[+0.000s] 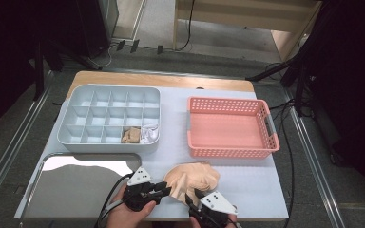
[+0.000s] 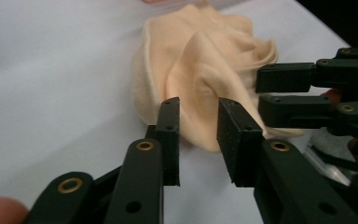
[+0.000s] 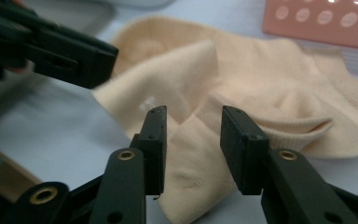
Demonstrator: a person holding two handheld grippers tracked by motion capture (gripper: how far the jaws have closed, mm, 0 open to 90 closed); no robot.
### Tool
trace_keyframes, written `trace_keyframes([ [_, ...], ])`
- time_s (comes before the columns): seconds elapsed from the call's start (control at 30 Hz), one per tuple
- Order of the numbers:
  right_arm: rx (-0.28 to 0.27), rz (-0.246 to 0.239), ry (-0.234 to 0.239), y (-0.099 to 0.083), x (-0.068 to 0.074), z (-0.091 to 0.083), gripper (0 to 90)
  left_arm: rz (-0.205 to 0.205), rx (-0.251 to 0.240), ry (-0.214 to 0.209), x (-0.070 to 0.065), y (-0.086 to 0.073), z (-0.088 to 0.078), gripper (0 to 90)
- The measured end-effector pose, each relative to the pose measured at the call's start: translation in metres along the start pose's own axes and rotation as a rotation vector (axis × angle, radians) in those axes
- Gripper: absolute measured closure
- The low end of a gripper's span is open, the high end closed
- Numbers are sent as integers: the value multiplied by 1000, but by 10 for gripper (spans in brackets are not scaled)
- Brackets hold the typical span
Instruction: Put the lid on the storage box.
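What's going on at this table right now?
A person works a peach cloth near the table's front edge with two handheld tools. The left gripper and right gripper are both at its near side, jaws parted with fabric between them. Behind sit a grey divided box, a pink basket and a metal tray.

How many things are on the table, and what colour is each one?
Peach cloth: 2, a crumpled piece at the near edge and a folded one in the organiser
White cloth: 1, in the compartment beside it
Grey compartment organiser: 1
Pink basket: 1
Shiny metal tray: 1
Black gripper: 2, left and right
Total: 8
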State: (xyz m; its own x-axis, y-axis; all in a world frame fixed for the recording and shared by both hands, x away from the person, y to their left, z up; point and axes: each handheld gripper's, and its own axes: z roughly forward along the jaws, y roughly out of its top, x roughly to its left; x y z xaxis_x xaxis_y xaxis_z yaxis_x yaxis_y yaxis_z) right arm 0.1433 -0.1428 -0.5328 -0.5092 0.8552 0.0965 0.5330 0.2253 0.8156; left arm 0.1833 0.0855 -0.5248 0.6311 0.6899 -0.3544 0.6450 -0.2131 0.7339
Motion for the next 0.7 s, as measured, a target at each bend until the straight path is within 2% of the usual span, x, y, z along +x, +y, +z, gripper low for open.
trace_keyframes([
  [0.03,16,-18,-5,-1,1,3,642,6,12,7,-1,-1,2,682],
  [0.07,17,-52,-26,-3,4,4,711,7,15,11,-1,-1,3,664],
  [0.13,20,-69,-30,-2,4,3,821,6,13,19,-2,-1,4,660],
  [0.2,19,-39,-12,-2,0,1,883,22,21,33,-3,0,5,663],
  [0.27,12,-11,4,-2,-4,-2,893,31,24,36,-5,1,8,676],
  [0.4,-53,67,11,-1,-18,-17,897,53,61,75,-8,1,10,816],
  [0.47,-88,97,16,-2,-26,-27,897,47,62,85,-8,1,10,880],
  [0.53,-119,122,-3,-2,-37,-37,896,52,64,78,-8,1,9,900],
  [0.63,-102,179,-39,-6,-53,-45,889,43,53,70,-7,1,6,900],
  [0.7,-82,225,-40,-11,-61,-48,882,36,40,55,-6,1,4,894],
])
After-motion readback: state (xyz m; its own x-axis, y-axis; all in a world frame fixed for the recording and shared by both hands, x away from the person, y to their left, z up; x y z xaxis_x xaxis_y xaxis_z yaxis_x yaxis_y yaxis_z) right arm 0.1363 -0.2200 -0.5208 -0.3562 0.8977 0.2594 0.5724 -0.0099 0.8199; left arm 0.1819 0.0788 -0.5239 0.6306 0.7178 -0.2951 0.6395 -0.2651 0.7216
